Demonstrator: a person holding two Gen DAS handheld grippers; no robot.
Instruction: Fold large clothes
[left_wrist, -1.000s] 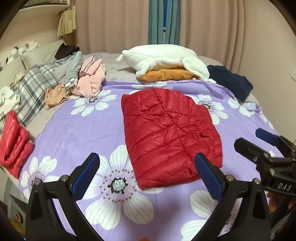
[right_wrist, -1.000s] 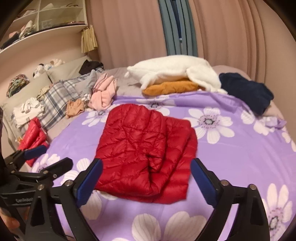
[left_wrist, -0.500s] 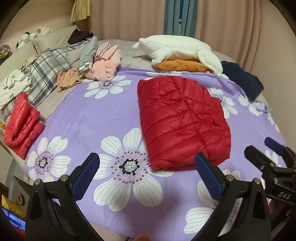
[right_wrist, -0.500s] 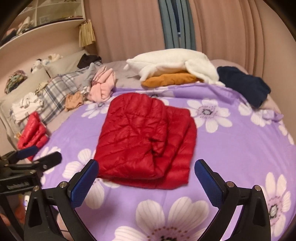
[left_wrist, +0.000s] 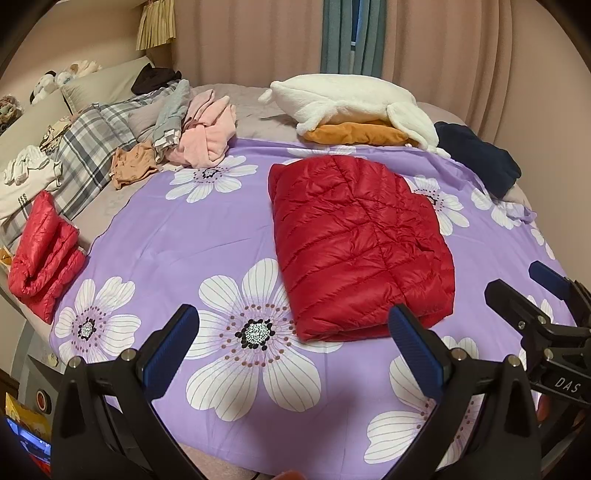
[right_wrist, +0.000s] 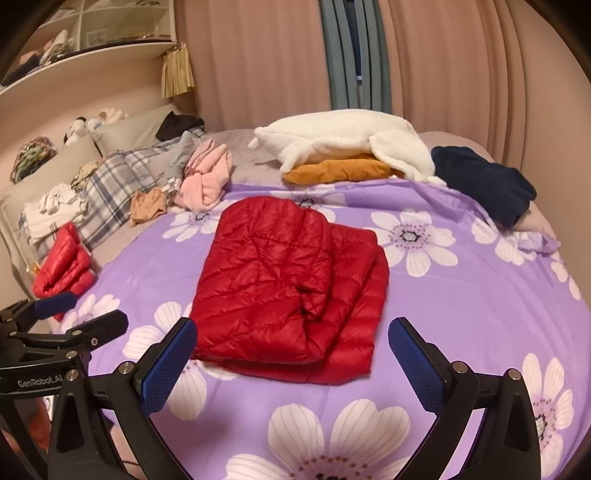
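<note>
- Your L gripper (left_wrist: 295, 345): fingers apart, holding nothing.
- Your R gripper (right_wrist: 293, 352): fingers apart, nothing held.
- Red jacket (left_wrist: 360, 245): folded, flat on purple sheet (left_wrist: 177, 236), at 1 o'clock from L gripper, 12 o'clock from R.

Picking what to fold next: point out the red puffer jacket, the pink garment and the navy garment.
red puffer jacket (left_wrist: 354, 240), left wrist view, quilted top panel.
pink garment (left_wrist: 207, 136), left wrist view, bunched middle.
navy garment (right_wrist: 484, 181), right wrist view, upper surface.

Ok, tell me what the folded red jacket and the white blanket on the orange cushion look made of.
Folded red quilted jacket: probably thin nylon-like shell with puffy filling, judging by its sheen and stitched channels. Fluffy white blanket: looks like plush fleece, matte and fuzzy.
</note>
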